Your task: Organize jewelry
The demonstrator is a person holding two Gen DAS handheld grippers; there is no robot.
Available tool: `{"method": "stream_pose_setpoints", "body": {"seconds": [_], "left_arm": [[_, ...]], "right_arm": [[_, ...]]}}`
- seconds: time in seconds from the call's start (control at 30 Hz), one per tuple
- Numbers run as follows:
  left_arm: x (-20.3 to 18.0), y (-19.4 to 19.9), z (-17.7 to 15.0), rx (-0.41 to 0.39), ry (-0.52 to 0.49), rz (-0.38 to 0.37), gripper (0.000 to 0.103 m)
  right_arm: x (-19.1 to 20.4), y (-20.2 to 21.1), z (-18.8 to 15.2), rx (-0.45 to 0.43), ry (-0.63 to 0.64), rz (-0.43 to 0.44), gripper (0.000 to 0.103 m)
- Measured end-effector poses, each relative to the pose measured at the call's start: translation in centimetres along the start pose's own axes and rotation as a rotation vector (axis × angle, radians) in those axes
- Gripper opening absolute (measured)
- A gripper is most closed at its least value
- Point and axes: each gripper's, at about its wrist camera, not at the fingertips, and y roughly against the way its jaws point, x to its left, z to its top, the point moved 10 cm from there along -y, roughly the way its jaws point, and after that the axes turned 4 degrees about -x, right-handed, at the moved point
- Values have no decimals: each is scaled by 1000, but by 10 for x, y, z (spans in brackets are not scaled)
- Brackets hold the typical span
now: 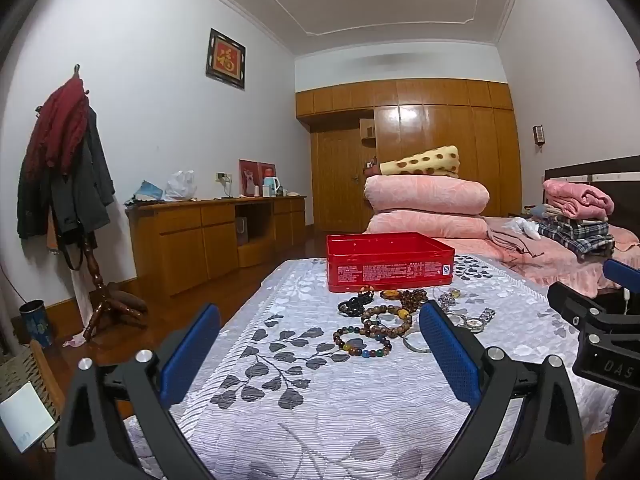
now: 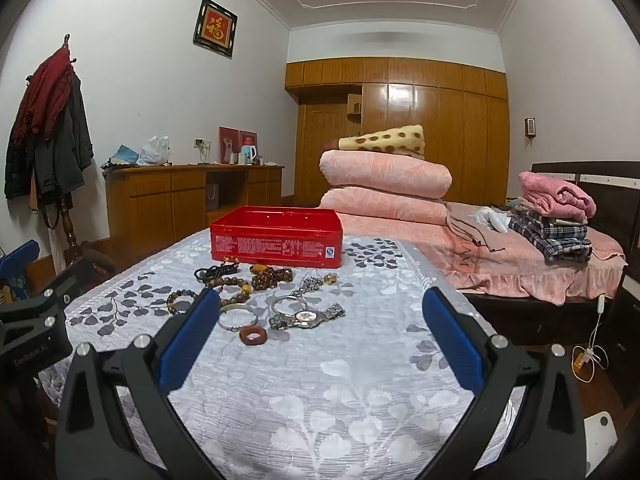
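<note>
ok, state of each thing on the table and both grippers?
red tin: open, no lid, upright
bead bracelets: loose on the cloth, outside the tin
watch: lying flat on the cloth
red ring: flat, apart from the watch
left gripper: open, empty
right gripper: open, empty

The desk (image 2: 360,392) is covered with a pale grey cloth (image 1: 304,412) that has a leaf pattern. At its far end stands an open red tin box (image 2: 277,245). In front of the box lies a group of bead bracelets (image 2: 232,280). Nearer lie a silver bangle (image 2: 239,317), a wristwatch (image 2: 307,317) and a reddish ring (image 2: 253,336), all directly on the cloth.
</note>
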Motion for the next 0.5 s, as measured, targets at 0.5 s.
{"method": "stream_pose_setpoints", "body": {"seconds": [0.5], "left_arm": [[6,-1,2,2,0,7,97]], "right_arm": [[-1,0,0,1,-2,1,98]]}}
